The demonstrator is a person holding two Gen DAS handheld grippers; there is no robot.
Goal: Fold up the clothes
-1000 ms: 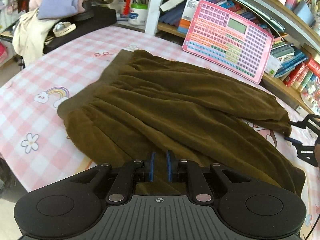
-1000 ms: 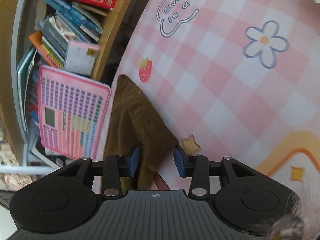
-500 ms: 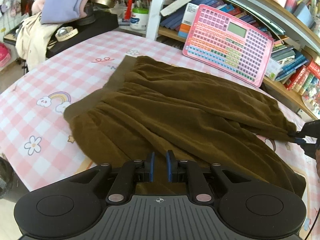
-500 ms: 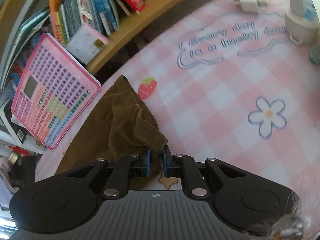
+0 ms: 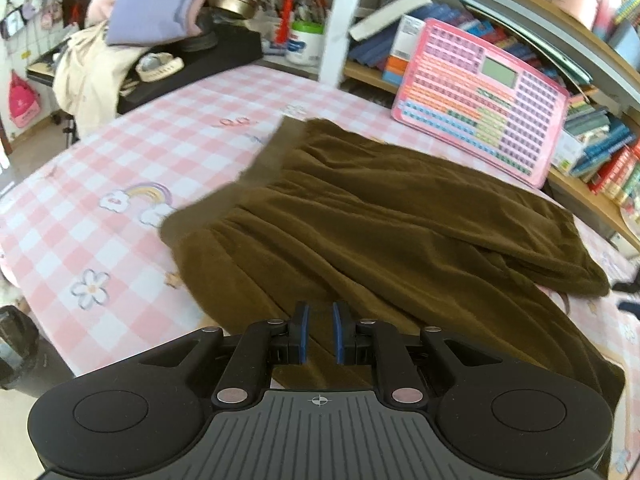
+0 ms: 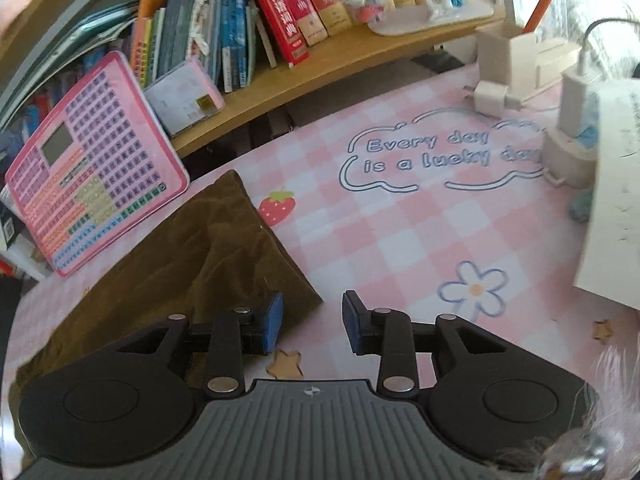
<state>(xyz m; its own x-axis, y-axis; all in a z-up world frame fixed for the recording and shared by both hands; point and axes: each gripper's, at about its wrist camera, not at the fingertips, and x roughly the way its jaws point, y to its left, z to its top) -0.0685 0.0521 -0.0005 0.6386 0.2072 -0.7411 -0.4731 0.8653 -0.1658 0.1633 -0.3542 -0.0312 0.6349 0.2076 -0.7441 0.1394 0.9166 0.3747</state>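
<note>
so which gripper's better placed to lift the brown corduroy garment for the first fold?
Left, probably. The left gripper is narrowly closed over the brown corduroy garment at its near hem. The right gripper is opening, nothing between its jaws, the garment's corner just beside it.

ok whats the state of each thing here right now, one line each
brown velvet skirt: lying partly folded on the table, one corner folded over
left gripper: jaws nearly shut, pinching the skirt's near edge
right gripper: jaws opening, nothing between them, skirt corner just beside
pink keyboard toy: propped tilted against the shelf
pink checked tablecloth: spread flat
</note>
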